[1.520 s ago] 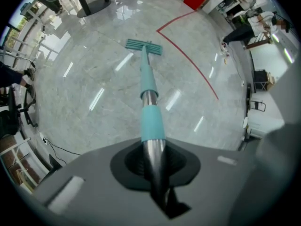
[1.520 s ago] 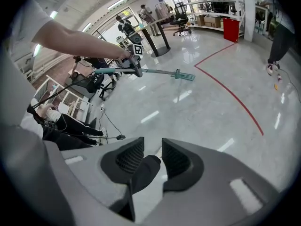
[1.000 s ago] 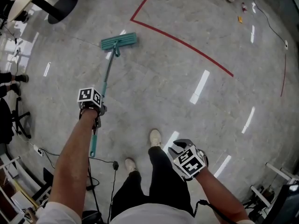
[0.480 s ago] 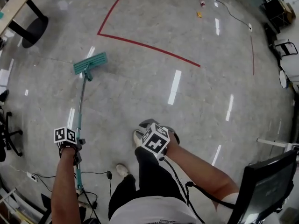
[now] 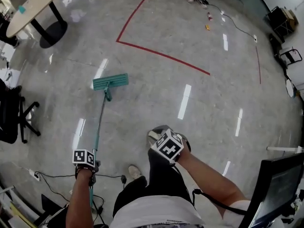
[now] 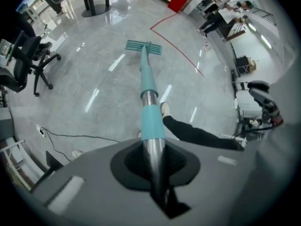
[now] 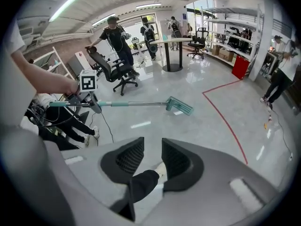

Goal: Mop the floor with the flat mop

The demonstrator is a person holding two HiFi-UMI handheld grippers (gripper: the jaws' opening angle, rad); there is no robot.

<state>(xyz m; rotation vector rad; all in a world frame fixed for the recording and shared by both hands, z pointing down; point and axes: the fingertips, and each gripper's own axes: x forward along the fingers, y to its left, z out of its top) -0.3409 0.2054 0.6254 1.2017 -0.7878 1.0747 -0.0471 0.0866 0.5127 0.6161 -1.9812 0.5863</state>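
Polished grey stone floor [image 5: 142, 103] fills the head view, streaked with ceiling-light reflections.
Round pale-topped table on a black pedestal [image 5: 33, 6] stands at 10 o'clock, at the frame edge.
Black swivel office chair [image 5: 14, 115] at 9 o'clock.
Thin red tape line [image 5: 161, 55] bends at a corner toward 12 o'clock and runs on toward 2 o'clock.
Flat mop: teal rectangular head [image 5: 110, 82] lies flat on the floor at 11 o'clock from the person's shoes, well short of the tape. Its slim silver-and-teal handle [image 5: 99, 122] slopes back toward 7 o'clock.
Left gripper [image 5: 90, 167], 7 o'clock, carries a marker cube. In the left gripper view its jaws are clenched on the handle [image 6: 149, 98], which runs straight out to the head [image 6: 143, 47].
Right gripper [image 5: 164, 137], just right of centre, is held over the person's dark trouser leg. In the right gripper view its jaws [image 7: 153, 157] are parted by a narrow gap, grasping nothing.
Thin black cable [image 5: 57, 177] trails on the floor at 7 o'clock.
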